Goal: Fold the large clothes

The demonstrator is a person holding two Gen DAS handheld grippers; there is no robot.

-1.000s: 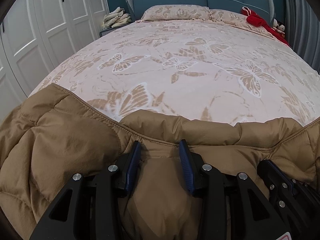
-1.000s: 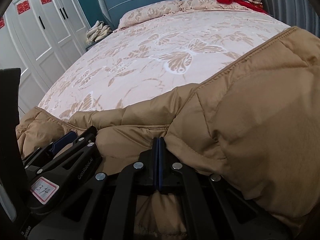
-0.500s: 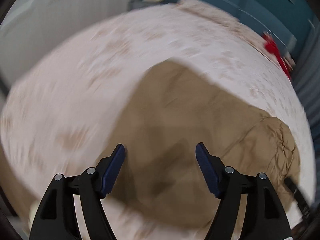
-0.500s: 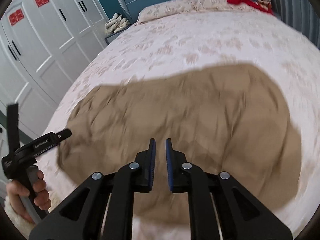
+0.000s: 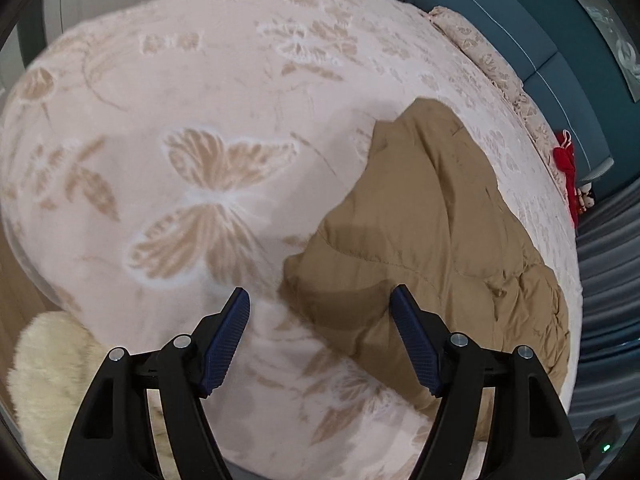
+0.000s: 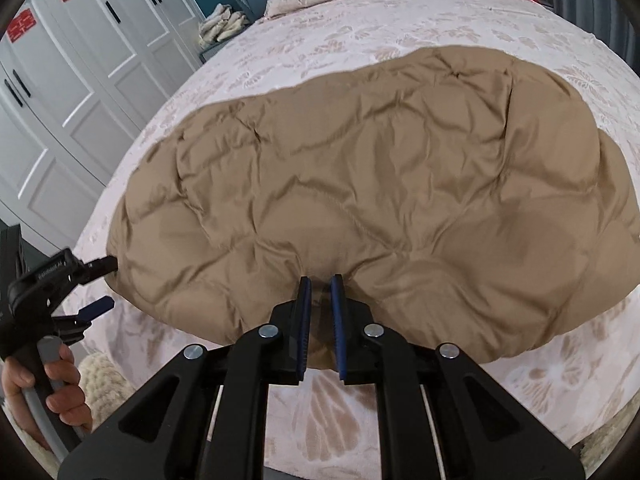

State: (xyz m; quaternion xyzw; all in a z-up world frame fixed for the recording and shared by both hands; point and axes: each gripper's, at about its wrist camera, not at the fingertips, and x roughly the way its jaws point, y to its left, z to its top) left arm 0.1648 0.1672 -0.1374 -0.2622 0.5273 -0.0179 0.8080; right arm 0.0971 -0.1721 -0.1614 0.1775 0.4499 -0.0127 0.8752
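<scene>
With the tan down jacket folded on the bed, I hold my left gripper wide and empty and my right gripper barely parted, gripping nothing, ready to square its near edge.

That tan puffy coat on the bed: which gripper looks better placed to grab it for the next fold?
Probably the left gripper: its jaws gape wide, straddling the tan coat's corner. The right gripper hovers over the near hem with only a narrow gap, nothing held.
</scene>
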